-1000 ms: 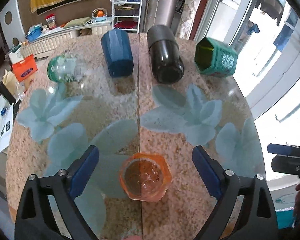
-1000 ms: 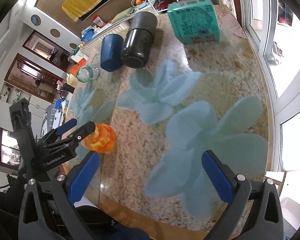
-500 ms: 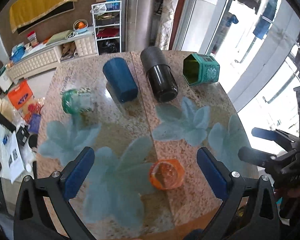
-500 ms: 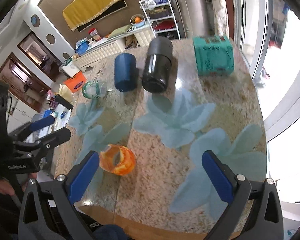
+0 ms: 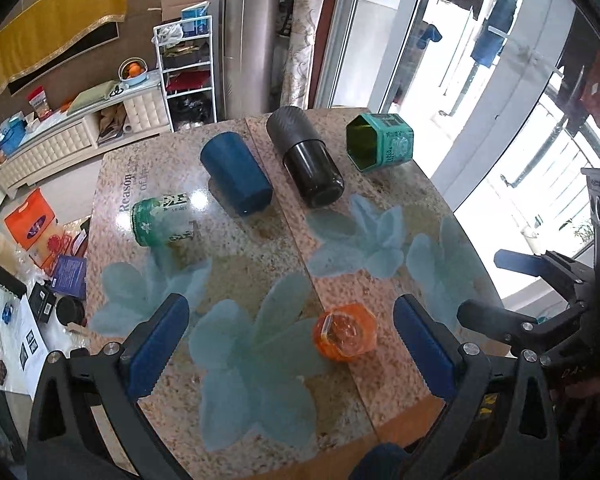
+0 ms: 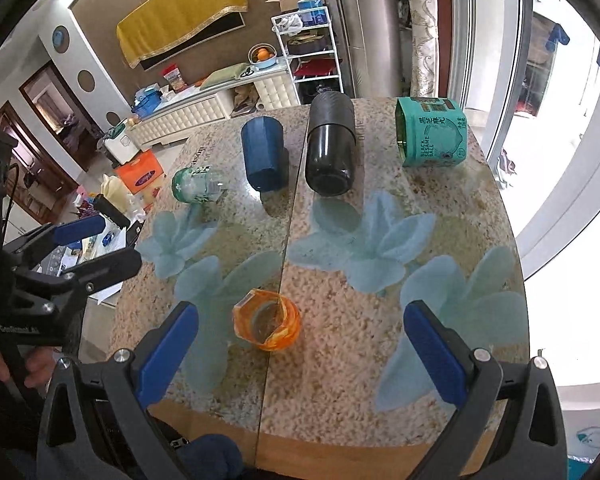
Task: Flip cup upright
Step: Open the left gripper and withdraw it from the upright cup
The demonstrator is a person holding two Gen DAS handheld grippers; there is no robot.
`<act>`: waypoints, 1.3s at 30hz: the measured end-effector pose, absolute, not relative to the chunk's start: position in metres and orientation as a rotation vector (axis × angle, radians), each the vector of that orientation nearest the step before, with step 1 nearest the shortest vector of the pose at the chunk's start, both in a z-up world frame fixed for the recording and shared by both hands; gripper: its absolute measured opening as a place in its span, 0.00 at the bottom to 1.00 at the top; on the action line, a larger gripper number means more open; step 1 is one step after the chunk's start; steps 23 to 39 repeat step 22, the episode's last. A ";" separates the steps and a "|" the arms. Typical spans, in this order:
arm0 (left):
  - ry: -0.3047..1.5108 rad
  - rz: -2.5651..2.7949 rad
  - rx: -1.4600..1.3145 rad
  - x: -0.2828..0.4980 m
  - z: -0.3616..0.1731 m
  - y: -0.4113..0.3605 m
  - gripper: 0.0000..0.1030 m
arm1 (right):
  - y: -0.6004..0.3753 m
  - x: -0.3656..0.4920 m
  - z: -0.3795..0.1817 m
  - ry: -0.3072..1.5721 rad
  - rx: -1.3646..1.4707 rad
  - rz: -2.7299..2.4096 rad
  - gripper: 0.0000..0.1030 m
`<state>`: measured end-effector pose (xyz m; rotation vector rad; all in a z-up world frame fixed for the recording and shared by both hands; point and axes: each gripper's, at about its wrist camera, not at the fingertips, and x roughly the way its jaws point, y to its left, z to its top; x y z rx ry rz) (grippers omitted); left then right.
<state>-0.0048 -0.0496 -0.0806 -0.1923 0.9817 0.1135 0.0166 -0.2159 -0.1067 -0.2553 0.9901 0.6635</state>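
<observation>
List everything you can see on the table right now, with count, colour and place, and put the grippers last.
orange cup: 1, translucent orange, near table edge, standing with its opening up
blue cup: 1, dark blue, far side, lying on its side
black cylinder: 1, black, far side right of the blue cup, lying on its side
teal tin: 1, teal with lettering, far right, lying on its side
green clear cup: 1, clear with green print, far left, lying on its side
table: 1, speckled stone look with pale blue flowers
left gripper: 1, black with blue pads, jaws open, empty, above near edge
right gripper: 1, black with blue pads, jaws open, empty, above near edge
</observation>
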 end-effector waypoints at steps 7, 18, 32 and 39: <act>0.976 0.111 -0.197 -0.014 -0.077 -0.043 1.00 | -0.211 0.004 -0.101 0.972 -0.253 0.656 1.00; 0.964 0.094 -0.201 -0.018 -0.075 -0.040 1.00 | -0.205 -0.001 -0.101 0.977 -0.268 0.657 1.00; 0.958 0.088 -0.211 -0.017 -0.074 -0.040 1.00 | -0.205 -0.001 -0.101 0.979 -0.269 0.659 1.00; 0.958 0.088 -0.211 -0.017 -0.074 -0.040 1.00 | -0.205 -0.001 -0.101 0.979 -0.269 0.659 1.00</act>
